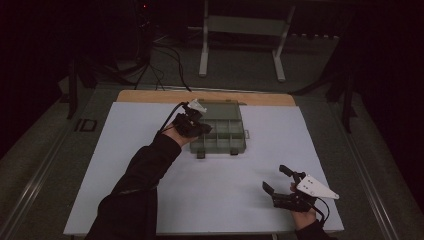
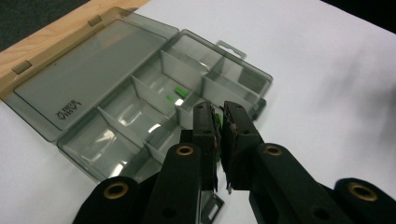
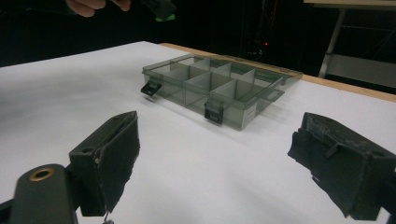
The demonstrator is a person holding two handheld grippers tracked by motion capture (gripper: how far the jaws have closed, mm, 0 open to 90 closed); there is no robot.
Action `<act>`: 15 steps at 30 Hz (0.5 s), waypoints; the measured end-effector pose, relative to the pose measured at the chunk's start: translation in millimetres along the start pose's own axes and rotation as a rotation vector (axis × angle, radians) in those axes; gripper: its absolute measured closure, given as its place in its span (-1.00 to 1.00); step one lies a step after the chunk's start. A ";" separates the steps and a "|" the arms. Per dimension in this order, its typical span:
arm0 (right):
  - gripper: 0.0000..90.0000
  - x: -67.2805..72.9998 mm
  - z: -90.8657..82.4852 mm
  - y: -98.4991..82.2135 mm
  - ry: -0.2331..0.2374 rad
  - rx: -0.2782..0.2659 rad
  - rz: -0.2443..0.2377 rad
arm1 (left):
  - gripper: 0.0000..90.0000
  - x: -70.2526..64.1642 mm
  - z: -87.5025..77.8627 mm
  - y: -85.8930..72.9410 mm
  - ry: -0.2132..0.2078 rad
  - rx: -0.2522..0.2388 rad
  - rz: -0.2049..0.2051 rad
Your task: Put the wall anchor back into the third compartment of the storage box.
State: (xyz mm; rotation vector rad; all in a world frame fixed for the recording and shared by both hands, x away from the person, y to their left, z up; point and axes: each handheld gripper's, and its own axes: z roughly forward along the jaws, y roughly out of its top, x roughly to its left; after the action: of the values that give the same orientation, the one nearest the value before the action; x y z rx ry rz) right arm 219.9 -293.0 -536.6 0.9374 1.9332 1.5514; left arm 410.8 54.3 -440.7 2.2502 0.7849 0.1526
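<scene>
Two grippers at work: the left gripper [image 2: 218,108], above the open box's [image 1: 218,128] front compartments, is clamped on a small green piece [image 2: 216,122]; the right gripper [image 1: 278,179], jaws wide apart, waits nearer than the box; next, I'd judge, lowering and releasing into a compartment.

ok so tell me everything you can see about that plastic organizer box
The organizer box is smoky grey see-through plastic, lying open and flat on the white sheet, its lid folded back toward the wooden strip. Dividers split the tray into compartments; one holds small green pieces. Two dark latches hang off the front edge.
</scene>
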 end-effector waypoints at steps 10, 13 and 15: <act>-0.71 -0.5 0.2 -0.5 0.003 0.001 0.000 | 0.86 4.4 23.0 16.8 0.027 -0.036 -0.078; -0.71 -0.8 0.0 -0.5 0.003 0.001 0.004 | 0.86 5.4 29.6 21.7 0.039 -0.052 -0.106; -0.71 -0.8 0.0 -0.5 0.002 0.001 0.005 | 0.86 5.3 32.0 23.3 0.049 -0.048 -0.111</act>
State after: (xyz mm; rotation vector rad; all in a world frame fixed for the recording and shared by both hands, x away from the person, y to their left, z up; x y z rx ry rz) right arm 220.3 -293.7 -537.1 0.9428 1.9347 1.5548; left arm 437.1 25.2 -448.6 2.1588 0.9206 0.1728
